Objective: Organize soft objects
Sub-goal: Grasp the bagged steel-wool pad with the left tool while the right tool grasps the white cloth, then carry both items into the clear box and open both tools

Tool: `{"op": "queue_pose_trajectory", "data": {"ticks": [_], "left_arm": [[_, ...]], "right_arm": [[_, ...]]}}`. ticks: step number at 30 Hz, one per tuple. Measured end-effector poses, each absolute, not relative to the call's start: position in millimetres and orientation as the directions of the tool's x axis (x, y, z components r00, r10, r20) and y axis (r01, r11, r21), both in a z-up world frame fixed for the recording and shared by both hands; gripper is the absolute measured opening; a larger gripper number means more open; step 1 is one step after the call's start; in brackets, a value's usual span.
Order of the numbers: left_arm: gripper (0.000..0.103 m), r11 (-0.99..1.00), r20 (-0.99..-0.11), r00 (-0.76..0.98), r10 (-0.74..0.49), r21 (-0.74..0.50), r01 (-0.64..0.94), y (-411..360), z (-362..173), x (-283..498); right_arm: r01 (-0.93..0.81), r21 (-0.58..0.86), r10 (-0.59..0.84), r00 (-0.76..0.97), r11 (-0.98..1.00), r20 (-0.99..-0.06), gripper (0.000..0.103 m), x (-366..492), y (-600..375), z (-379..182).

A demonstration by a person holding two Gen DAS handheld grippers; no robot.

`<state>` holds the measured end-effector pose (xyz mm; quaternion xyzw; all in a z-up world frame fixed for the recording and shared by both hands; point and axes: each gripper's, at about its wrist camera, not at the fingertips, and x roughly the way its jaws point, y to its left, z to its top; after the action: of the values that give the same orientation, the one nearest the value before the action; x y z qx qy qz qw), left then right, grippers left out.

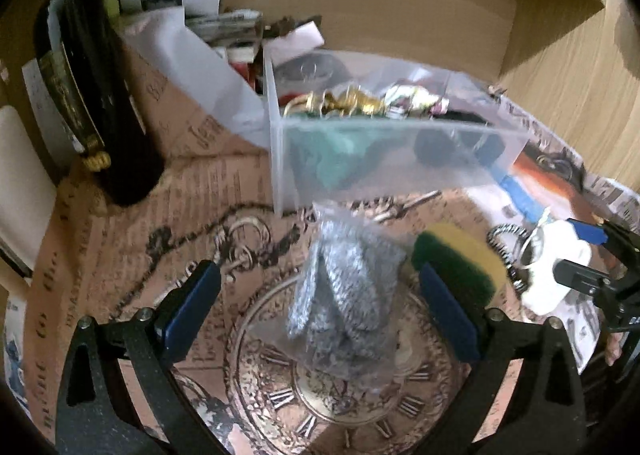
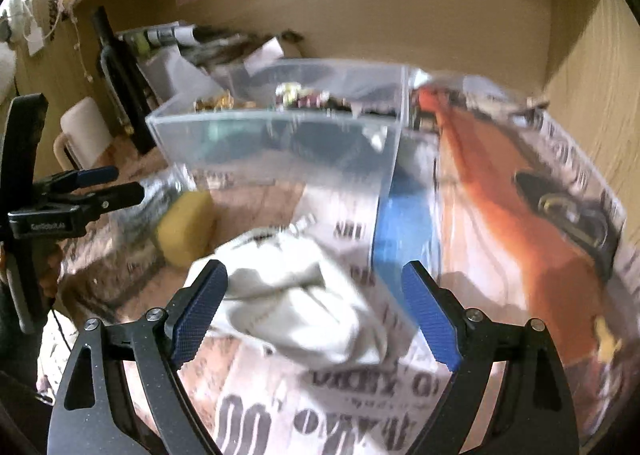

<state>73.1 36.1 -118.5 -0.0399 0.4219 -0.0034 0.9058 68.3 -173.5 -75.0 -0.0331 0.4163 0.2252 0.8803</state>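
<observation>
Left gripper [image 1: 320, 315] wide open, empty, bagged steel wool [image 1: 344, 295] between fingers; sponge [image 1: 460, 259] beside right finger; clear bin [image 1: 392, 143] ahead; right gripper [image 2: 314, 311] wide open, empty, over white cloth [image 2: 296, 299].

Dim warm light, motion blur, fisheye warping

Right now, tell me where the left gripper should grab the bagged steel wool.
Grip the steel wool across its bulging middle, coming straight forward and down. It lies lengthwise between the open left gripper fingers; avoid the loose plastic top, which would probably slip.
</observation>
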Motion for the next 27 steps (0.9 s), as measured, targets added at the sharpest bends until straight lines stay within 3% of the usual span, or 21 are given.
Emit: {"op": "queue_pose_trajectory", "data": {"ticks": [3, 4, 5, 6, 9, 11, 17, 20, 27], "left_arm": [[0.094, 0.996, -0.774, 0.631, -0.043, -0.081, -0.032, 34.7, -127.1, 72.7], [0.085, 0.996, -0.781, 0.623, -0.053, -0.087, -0.025, 33.3, -129.8, 73.5], [0.075, 0.996, -0.789, 0.611, -0.066, -0.093, -0.013, 31.8, -132.8, 74.5], [0.073, 0.995, -0.794, 0.603, -0.075, -0.098, -0.007, 31.3, -134.8, 74.9], [0.066, 0.996, -0.786, 0.614, -0.071, -0.083, 0.009, 25.8, -135.6, 71.7], [0.052, 0.996, -0.784, 0.616, -0.083, -0.085, 0.025, 22.6, -135.8, 69.3], [0.032, 0.996, -0.767, 0.637, -0.083, -0.089, 0.023, 19.6, -128.8, 53.5], [0.027, 0.994, -0.751, 0.654, -0.094, -0.106, 0.021, 21.7, -120.0, 45.0], [0.025, 0.993, -0.694, 0.715, -0.089, -0.117, 0.009, 28.0, -91.9, 32.3]], "right_arm": [[-0.417, 0.146, 0.372, 0.536, 0.897, -0.758, 0.087, 64.8, -176.1, -82.8], [-0.414, 0.159, 0.379, 0.529, 0.896, -0.759, 0.085, 63.4, -178.3, -85.6], [-0.413, 0.165, 0.383, 0.528, 0.896, -0.758, 0.08, 62.1, -179.4, -87.3], [-0.414, 0.165, 0.384, 0.529, 0.895, -0.757, 0.071, 60.5, -179.7, -87.7], [-0.424, 0.175, 0.399, 0.525, 0.888, -0.752, 0.06, 56.5, -180.0, -87.4], [-0.419, 0.179, 0.401, 0.535, 0.89, -0.744, 0.052, 54.6, -181.1, -87.5], [-0.41, 0.219, 0.432, 0.552, 0.885, -0.714, 0.026, 49.6, -187.0, -83.5], [-0.404, 0.222, 0.434, 0.566, 0.887, -0.701, 0.021, 48.4, -189.0, -78.6], [-0.404, 0.213, 0.44, 0.635, 0.89, -0.635, 0.02, 45.9, -193.3, -55.3]]}}
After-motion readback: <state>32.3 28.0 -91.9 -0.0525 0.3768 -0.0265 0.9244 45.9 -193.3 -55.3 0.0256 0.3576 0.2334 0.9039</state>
